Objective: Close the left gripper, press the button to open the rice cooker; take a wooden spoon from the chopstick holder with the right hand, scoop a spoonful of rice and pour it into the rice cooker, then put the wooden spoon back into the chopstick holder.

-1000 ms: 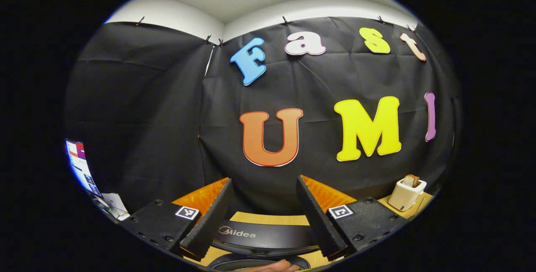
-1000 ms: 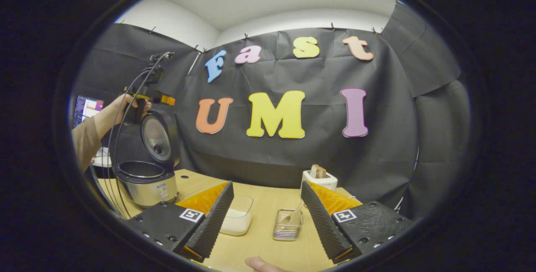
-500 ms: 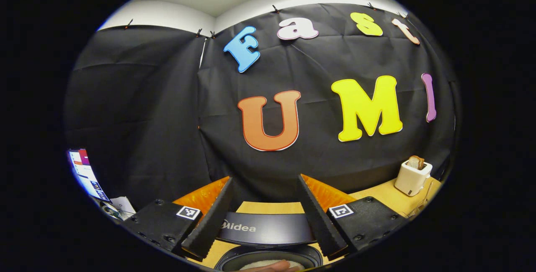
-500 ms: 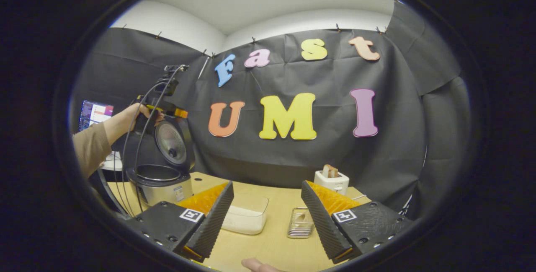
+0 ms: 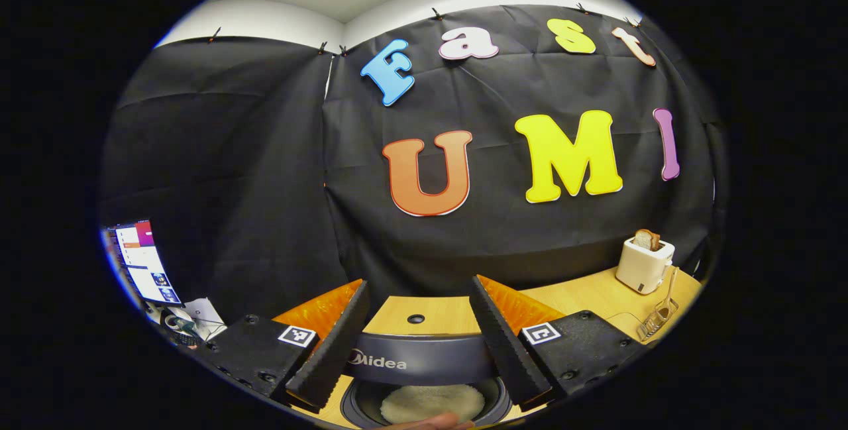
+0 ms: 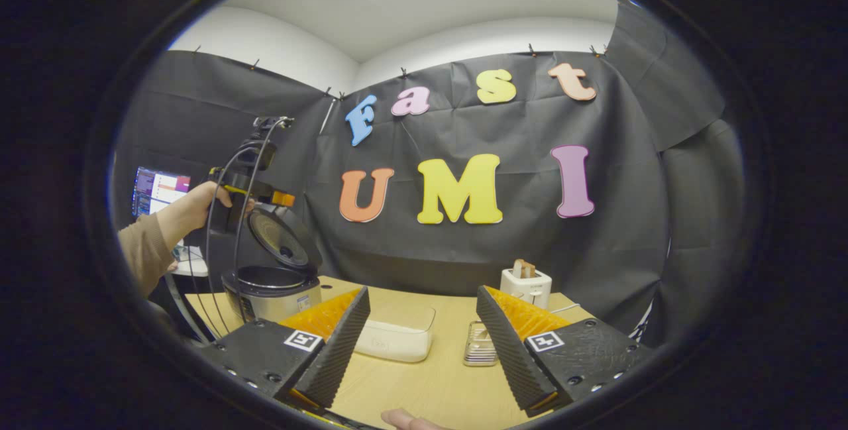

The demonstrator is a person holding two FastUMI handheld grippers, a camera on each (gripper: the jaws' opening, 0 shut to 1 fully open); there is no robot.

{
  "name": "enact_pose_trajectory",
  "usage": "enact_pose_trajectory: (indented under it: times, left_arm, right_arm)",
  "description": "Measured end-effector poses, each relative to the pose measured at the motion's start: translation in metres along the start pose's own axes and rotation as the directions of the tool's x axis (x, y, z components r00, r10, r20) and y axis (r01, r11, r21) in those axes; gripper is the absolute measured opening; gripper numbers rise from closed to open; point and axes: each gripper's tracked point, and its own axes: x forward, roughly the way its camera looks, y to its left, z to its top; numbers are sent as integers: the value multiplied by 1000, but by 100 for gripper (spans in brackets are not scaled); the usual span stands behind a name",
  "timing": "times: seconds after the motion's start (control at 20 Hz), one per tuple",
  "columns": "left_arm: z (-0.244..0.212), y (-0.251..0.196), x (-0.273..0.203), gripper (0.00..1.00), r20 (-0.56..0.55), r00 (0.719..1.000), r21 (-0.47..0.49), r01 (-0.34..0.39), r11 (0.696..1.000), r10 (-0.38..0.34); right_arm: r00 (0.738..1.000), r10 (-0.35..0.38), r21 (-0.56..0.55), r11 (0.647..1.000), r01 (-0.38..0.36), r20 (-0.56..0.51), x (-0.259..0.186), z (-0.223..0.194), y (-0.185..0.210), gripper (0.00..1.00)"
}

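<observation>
The rice cooker [image 6: 271,291] stands at the table's left with its lid [image 6: 286,244] raised and tilted forward. A hand holds my left gripper [image 6: 248,195] at the lid's top edge. In the left gripper view that gripper [image 5: 417,284] is open, with the dark lid edge [image 5: 417,357] lying between its fingers and the inner pot with white rice [image 5: 424,402] below. My right gripper [image 6: 422,292] is open and empty above the table. The wire chopstick holder [image 6: 481,344] sits just beyond its right finger. A wooden spoon handle [image 5: 669,284] sticks up from the holder [image 5: 654,322].
A white box [image 6: 397,338] of rice sits between the cooker and the holder. A white toaster [image 6: 527,284] with bread stands at the back. A lit monitor [image 6: 159,188] is off the table's left. Bare wooden tabletop [image 6: 424,383] lies under the right gripper.
The cooker lid has tipped from upright to leaning forward, and the left gripper has come down with it. More of the pot's inside shows. The right gripper view has shifted slightly.
</observation>
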Motion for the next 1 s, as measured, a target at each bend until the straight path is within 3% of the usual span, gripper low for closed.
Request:
enact_pose_trajectory:
  times: [0.4,0.55,0.75,0.9,1.0]
  left_arm:
    - [-82,-9,-51,95,-132,989,-14,66,998,-67]
    - [-111,-11,-61,95,-195,977,-60,73,996,-83]
    - [-133,-14,-67,96,-240,967,-39,76,996,-83]
    - [-159,-14,-78,96,-311,946,-96,64,993,-91]
    - [-152,-14,-86,96,-273,958,-94,67,993,-91]
  right_arm:
    - [998,-12,22,1000,14,-68,-21,-22,-4,96]
    - [996,-8,28,1000,10,-94,-21,-30,-4,96]
    - [991,7,64,998,2,-133,-22,-41,-2,96]
    - [988,14,84,996,-1,-154,-23,-45,-3,96]
    - [986,13,93,996,2,-163,-22,-48,-5,96]
